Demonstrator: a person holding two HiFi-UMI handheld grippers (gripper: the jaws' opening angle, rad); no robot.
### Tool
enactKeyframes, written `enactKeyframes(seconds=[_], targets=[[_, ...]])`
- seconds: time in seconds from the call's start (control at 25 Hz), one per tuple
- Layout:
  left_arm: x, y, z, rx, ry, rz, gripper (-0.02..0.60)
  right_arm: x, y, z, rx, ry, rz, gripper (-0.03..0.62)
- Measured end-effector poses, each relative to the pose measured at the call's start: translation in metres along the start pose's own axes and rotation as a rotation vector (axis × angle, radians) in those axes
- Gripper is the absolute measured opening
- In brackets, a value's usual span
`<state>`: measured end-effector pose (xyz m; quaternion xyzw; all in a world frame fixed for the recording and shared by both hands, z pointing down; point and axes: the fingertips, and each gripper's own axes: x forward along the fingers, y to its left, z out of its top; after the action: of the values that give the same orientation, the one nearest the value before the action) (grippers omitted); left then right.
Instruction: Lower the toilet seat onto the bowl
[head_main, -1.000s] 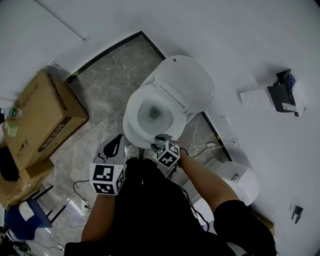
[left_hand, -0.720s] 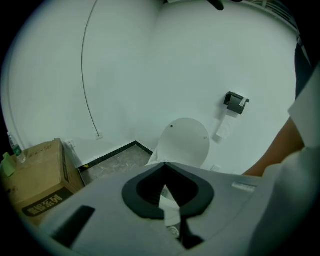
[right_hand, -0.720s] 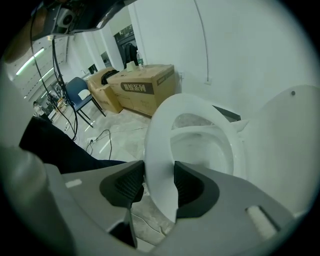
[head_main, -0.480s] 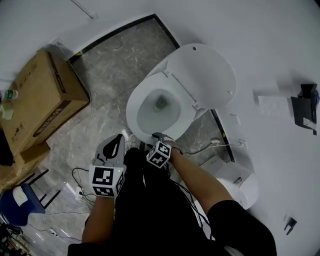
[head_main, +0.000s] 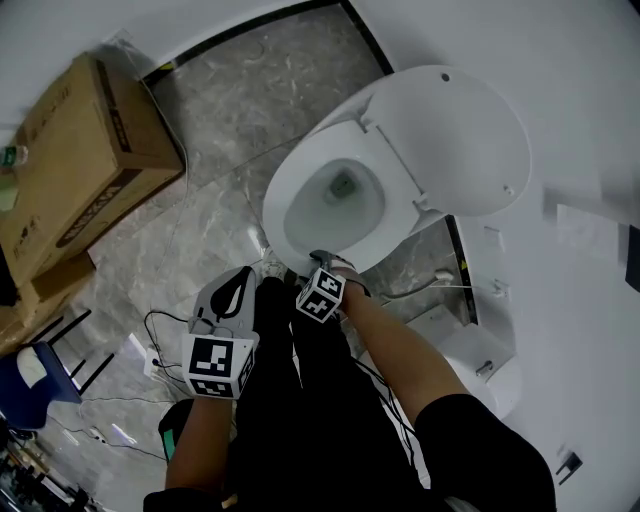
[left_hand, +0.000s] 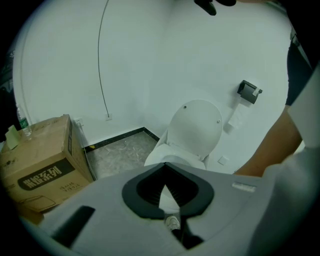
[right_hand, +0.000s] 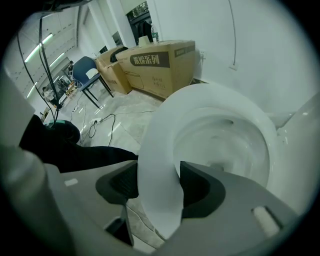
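The white toilet seat (head_main: 290, 215) lies flat on the bowl (head_main: 340, 195), and the lid (head_main: 460, 140) stands up against the wall. My right gripper (head_main: 322, 262) is at the seat's front rim. In the right gripper view the seat (right_hand: 160, 150) runs between the two dark pads of the right gripper (right_hand: 155, 182), whose jaws are opening off it. My left gripper (head_main: 240, 285) hangs back over the floor, left of the bowl and apart from it. Its jaws meet at the tips, with nothing in the left gripper (left_hand: 165, 167).
Cardboard boxes (head_main: 80, 160) stand at the left wall, with a blue chair (head_main: 30, 375) and loose cables (head_main: 160, 340) on the marble floor. A white bin (head_main: 480, 360) sits right of the bowl. A paper holder (left_hand: 248, 91) hangs on the wall. The person's black-clad legs fill the foreground.
The head view has swung toward the toilet, which now looks larger and higher in the frame. The right gripper stays at the seat's front rim. The left gripper has hardly moved.
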<state>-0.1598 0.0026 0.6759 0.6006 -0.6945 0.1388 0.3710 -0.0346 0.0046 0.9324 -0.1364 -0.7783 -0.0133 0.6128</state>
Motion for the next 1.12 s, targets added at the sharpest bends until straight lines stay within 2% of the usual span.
enactKeyframes(seconds=[0.24, 0.6, 0.92, 1.12], targets=[[0.01, 0.015, -0.023, -0.022, 0.024, 0.008, 0.008, 0.032, -0.003, -0.003, -0.035, 0.052, -0.046, 0.27], [0.024, 0.024, -0.045, -0.02, 0.051, -0.016, 0.008, 0.062, -0.007, -0.008, -0.055, 0.08, -0.054, 0.272], [0.031, 0.03, -0.054, -0.003, 0.063, -0.048, 0.008, 0.07, -0.008, -0.01, 0.046, 0.066, -0.046, 0.29], [0.038, 0.029, -0.059, 0.02, 0.074, -0.075, 0.008, 0.076, -0.013, -0.014, 0.092, 0.043, -0.081, 0.295]])
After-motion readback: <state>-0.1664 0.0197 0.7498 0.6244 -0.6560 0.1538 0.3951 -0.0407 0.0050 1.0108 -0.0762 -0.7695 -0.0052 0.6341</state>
